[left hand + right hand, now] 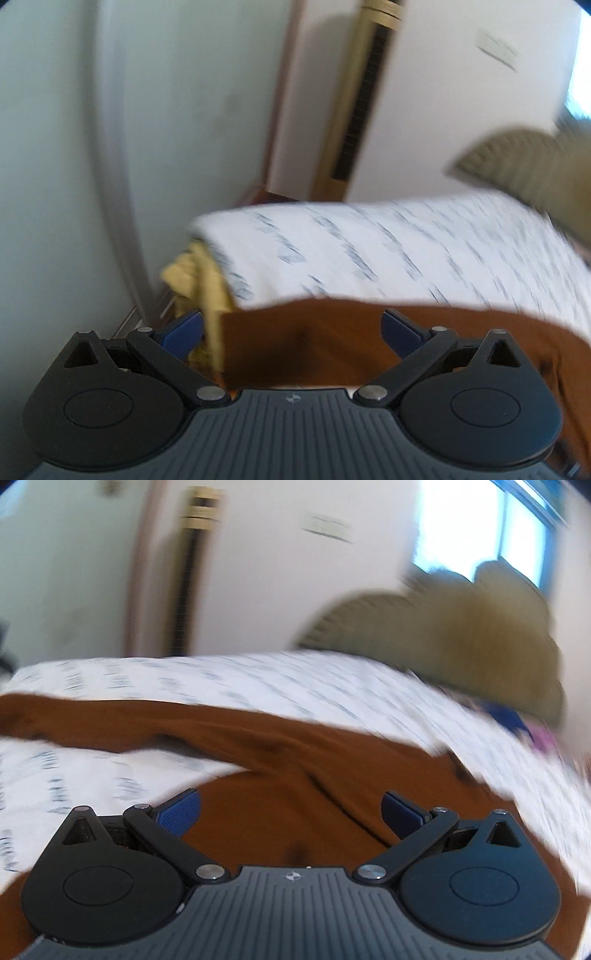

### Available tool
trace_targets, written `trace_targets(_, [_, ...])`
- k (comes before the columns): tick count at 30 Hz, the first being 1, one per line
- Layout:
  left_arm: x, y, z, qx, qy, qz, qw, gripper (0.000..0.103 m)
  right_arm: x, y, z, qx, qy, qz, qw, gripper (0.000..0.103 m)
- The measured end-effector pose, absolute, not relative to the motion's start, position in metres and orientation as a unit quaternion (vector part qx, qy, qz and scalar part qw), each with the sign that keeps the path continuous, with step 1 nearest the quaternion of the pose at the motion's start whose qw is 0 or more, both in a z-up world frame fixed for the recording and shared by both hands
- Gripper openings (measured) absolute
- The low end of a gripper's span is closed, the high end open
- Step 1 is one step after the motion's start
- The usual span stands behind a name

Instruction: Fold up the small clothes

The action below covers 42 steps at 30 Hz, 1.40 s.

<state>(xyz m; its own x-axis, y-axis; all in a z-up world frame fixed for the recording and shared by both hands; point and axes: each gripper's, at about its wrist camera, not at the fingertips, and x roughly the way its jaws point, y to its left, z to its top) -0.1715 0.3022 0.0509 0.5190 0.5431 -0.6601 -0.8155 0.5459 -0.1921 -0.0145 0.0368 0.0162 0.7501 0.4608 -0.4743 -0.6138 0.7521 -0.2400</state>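
Observation:
A brown garment (pixel 317 343) lies on a bed with a white patterned sheet (pixel 388 251). My left gripper (pixel 291 328) is open, its blue pads wide apart just above the garment's near-left part. In the right wrist view the brown garment (pixel 280 771) spreads across the white sheet (pixel 229 679), creased, with a strip reaching to the left. My right gripper (pixel 291 808) is open and empty, low over the garment's near part. Both views are blurred by motion.
A yellow cloth (pixel 199 280) hangs at the bed's left corner. An olive cushion or headboard (pixel 461 638) stands at the far right, with blue and pink items (pixel 517 723) below it. A white wall, a door frame (pixel 280 110) and a bright window (pixel 480 535) lie behind.

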Motion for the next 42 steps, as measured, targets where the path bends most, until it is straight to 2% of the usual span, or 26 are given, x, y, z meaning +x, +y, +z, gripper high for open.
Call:
trace_targets(7, [-0.19, 0.338, 0.044, -0.303, 0.288, 0.363, 0.833, 0.103, -0.059, 0.128, 0.003, -0.353, 0.081, 0.366, 0.857, 0.1])
trace_targets(13, [-0.199, 0.36, 0.013, -0.403, 0.314, 0.29, 0.809, 0.103, -0.087, 0.183, -0.02, -0.446, 0.023, 0.398, 0.801, 0.09])
trace_targets(15, [-0.2, 0.365, 0.003, -0.444, 0.312, 0.269, 0.796, 0.103, -0.096, 0.193, -0.026, -0.46, 0.017, 0.408, 0.789, 0.085])
trace_targets(25, [-0.194, 0.371, -0.031, -0.567, 0.29, 0.165, 0.753, 0.103, -0.108, 0.236, -0.029, -0.43, 0.021, 0.454, 0.78, 0.08])
trace_targets(30, [-0.193, 0.38, -0.05, -0.607, 0.267, 0.177, 0.727, 0.102, -0.102, 0.249, -0.026, -0.39, 0.052, 0.483, 0.783, 0.049])
trace_targets(37, [-0.201, 0.388, -0.03, -0.576, 0.238, 0.201, 0.755, 0.102, -0.123, 0.26, -0.039, -0.413, -0.007, 0.501, 0.76, 0.048])
trace_targets(38, [-0.203, 0.39, -0.026, -0.57, 0.232, 0.204, 0.761, 0.102, -0.124, 0.26, -0.038, -0.407, -0.004, 0.51, 0.758, 0.044])
trace_targets(40, [-0.205, 0.39, -0.018, -0.556, 0.222, 0.216, 0.771, 0.102, -0.123, 0.264, -0.037, -0.405, 0.005, 0.51, 0.758, 0.03])
trace_targets(41, [-0.204, 0.391, -0.015, -0.548, 0.219, 0.218, 0.777, 0.102, -0.122, 0.265, -0.036, -0.402, 0.013, 0.511, 0.76, 0.015])
trace_targets(42, [-0.203, 0.391, -0.012, -0.541, 0.217, 0.22, 0.782, 0.102, -0.119, 0.265, -0.034, -0.393, 0.025, 0.514, 0.762, 0.004])
